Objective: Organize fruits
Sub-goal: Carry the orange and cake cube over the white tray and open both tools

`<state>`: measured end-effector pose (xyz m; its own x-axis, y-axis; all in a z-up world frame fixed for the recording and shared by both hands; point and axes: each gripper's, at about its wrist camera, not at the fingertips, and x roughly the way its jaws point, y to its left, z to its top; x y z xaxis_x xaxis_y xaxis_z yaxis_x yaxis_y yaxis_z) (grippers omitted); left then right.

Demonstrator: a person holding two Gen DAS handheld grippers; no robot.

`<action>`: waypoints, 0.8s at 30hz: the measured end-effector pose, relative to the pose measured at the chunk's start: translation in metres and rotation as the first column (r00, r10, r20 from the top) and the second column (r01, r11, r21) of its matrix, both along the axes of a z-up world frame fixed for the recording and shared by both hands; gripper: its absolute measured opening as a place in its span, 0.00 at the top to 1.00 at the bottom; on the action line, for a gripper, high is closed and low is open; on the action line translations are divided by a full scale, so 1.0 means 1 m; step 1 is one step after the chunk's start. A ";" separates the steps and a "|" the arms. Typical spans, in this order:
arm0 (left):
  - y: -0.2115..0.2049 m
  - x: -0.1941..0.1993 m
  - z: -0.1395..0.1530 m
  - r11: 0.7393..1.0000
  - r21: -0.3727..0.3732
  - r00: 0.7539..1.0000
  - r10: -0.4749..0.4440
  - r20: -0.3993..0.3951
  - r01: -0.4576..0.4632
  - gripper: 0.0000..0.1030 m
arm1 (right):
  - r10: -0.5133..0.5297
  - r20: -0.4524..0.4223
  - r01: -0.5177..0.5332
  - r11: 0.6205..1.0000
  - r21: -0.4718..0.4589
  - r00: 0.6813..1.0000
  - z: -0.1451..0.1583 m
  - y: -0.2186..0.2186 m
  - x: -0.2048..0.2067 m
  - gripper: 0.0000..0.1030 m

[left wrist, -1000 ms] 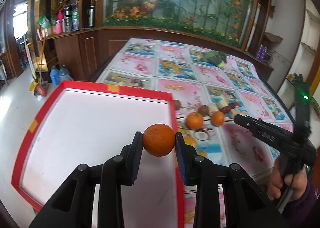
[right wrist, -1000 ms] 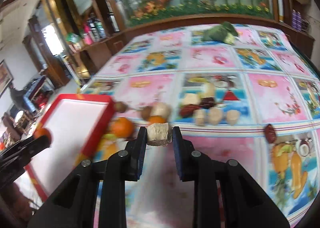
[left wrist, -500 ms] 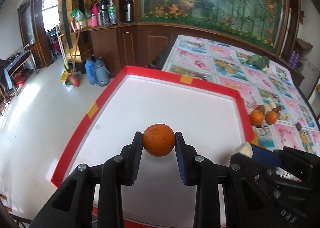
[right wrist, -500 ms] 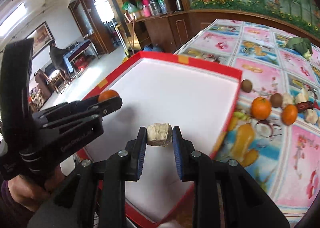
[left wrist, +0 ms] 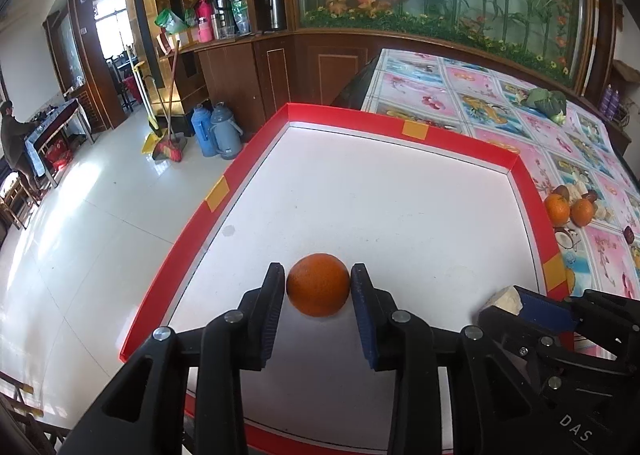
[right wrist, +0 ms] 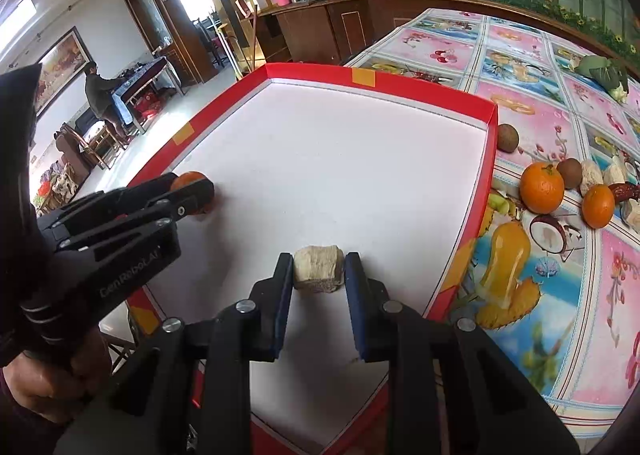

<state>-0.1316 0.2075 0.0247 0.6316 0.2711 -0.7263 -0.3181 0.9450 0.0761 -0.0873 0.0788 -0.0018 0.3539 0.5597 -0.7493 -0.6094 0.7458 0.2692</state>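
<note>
On your left, the left gripper point(left wrist: 318, 287) is pinching an orange point(left wrist: 318, 284) between both pads, held over the near left part of the red-rimmed tray point(left wrist: 456, 137), close to its left wall. The right wrist view shows the orange low against the white floor of the tray, though you cannot tell from here whether it touches. Moving right, your right gripper point(right wrist: 319, 270) is clamped on a pale, rough-cut chunk of fruit point(right wrist: 319, 269), poised over the near middle of the tray — apart from the orange, with bare white floor between them.

Further right, outside the tray on the patterned counter point(right wrist: 520, 43), the rest waits: a larger orange point(right wrist: 542, 188), a smaller orange point(right wrist: 597, 205), brown round fruits and more pale pieces clustered just beyond the tray's right wall.

You look to be at the placing step, both loads over the tray and neither released. The next move calls for lowering each until it rests on the floor, then opening gently — the orange is round and may roll, so let it settle before you pull back.
</note>
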 end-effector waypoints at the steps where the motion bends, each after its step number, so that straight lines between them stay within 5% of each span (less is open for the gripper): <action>1: 0.000 -0.001 0.002 1.000 0.010 1.000 0.007 0.002 -0.007 0.58 | 0.003 -0.003 -0.003 1.000 0.005 1.000 0.000 0.000 0.002 0.69; 4: 0.001 -0.004 0.009 0.999 0.038 0.999 0.034 0.024 -0.035 0.37 | -0.008 0.005 0.008 0.999 0.043 1.000 0.005 -0.006 0.002 0.54; 8: 0.000 -0.005 0.015 0.998 0.045 0.998 0.046 0.036 -0.048 0.30 | -0.046 0.053 0.041 0.994 0.101 0.998 0.017 -0.023 0.004 0.49; 15: -0.025 0.000 0.013 0.999 0.040 1.000 -0.007 0.015 0.006 0.29 | -0.173 0.036 0.167 0.976 0.138 0.984 0.020 -0.083 0.023 0.49; 24: -0.089 0.012 0.022 0.983 0.056 0.984 -0.176 0.006 0.175 0.29 | -0.381 0.003 0.376 0.914 0.150 0.925 0.018 -0.189 0.044 0.49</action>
<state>-0.1196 0.1188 0.0466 0.6805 0.1945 -0.7064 -0.1490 0.9807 0.1266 -0.0435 -0.1103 0.0160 0.5829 0.4802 -0.6555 -0.2994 0.8768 0.3762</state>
